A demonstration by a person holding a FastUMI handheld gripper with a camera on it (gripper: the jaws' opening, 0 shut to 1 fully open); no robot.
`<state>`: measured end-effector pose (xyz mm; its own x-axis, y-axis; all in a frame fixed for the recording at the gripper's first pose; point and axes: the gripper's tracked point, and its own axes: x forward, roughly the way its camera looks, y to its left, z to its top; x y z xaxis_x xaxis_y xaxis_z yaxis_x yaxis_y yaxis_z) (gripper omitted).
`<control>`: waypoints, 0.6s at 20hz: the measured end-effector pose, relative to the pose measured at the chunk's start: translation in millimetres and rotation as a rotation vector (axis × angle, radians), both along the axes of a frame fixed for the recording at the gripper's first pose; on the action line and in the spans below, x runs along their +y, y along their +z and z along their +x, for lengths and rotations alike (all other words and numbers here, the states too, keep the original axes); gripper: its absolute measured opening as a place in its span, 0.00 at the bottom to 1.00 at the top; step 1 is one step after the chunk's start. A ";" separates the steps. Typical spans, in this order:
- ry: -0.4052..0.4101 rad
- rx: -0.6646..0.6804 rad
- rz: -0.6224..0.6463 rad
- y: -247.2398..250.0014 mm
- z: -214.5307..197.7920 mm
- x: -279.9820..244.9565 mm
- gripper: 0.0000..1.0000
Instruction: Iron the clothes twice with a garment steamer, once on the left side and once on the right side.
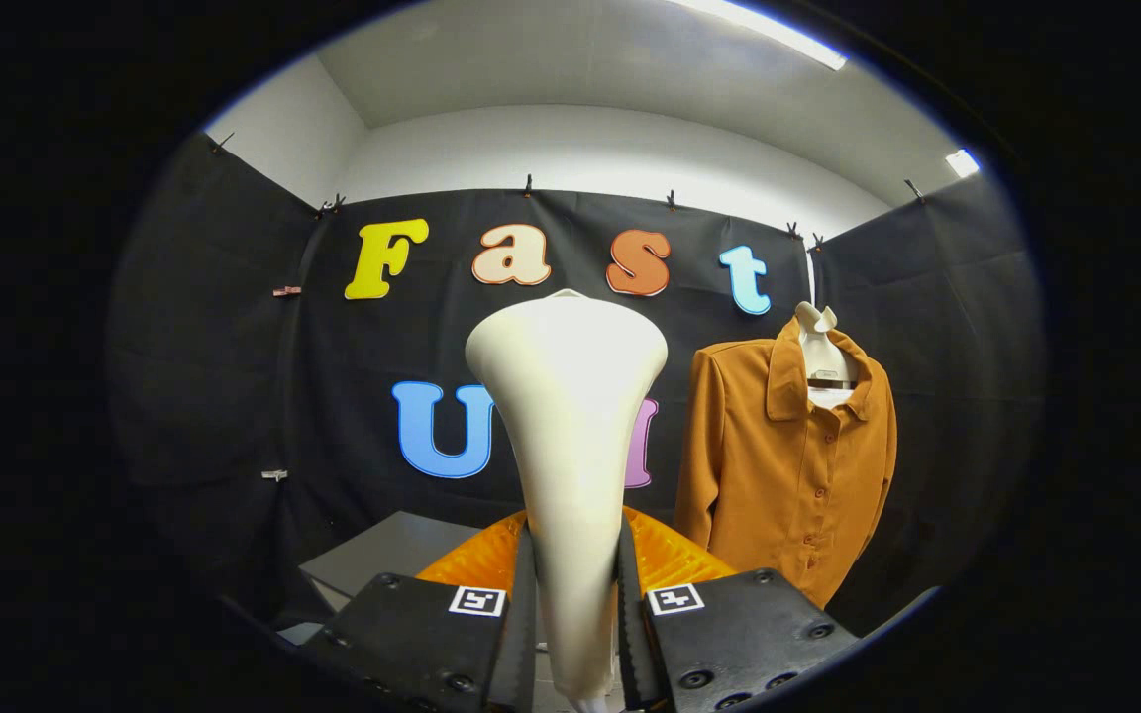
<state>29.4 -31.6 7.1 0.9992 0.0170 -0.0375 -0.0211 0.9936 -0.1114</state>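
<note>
A cream-white garment steamer [569, 436] stands upright between my fingers, its wide head flaring upward ahead of me. My gripper [575, 594] is shut on the steamer's narrow handle, with both black fingers [521, 604] pressing its sides. Beyond the fingers and off to the right hangs an orange-brown buttoned shirt [788, 456] on a white hanger [821, 352] against the black cloth wall. The steamer head is left of the shirt and apart from it.
A grey table top [387, 555] lies low to the left behind the fingers. Black cloth walls [214, 347] close the booth on the left, back and right. Orange parts of the gripper [674, 555] show just behind the steamer handle.
</note>
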 end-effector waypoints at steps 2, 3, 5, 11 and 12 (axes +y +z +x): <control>-0.003 0.003 -0.004 -1.1 -0.2 0.5 0.37; -0.006 0.004 -0.005 -0.8 0.3 0.6 0.37; -0.007 0.001 -0.010 -1.6 0.6 2.2 0.37; -0.003 -0.001 -0.017 -1.9 4.5 6.5 0.37; -0.002 0.000 -0.017 -2.5 6.0 6.9 0.37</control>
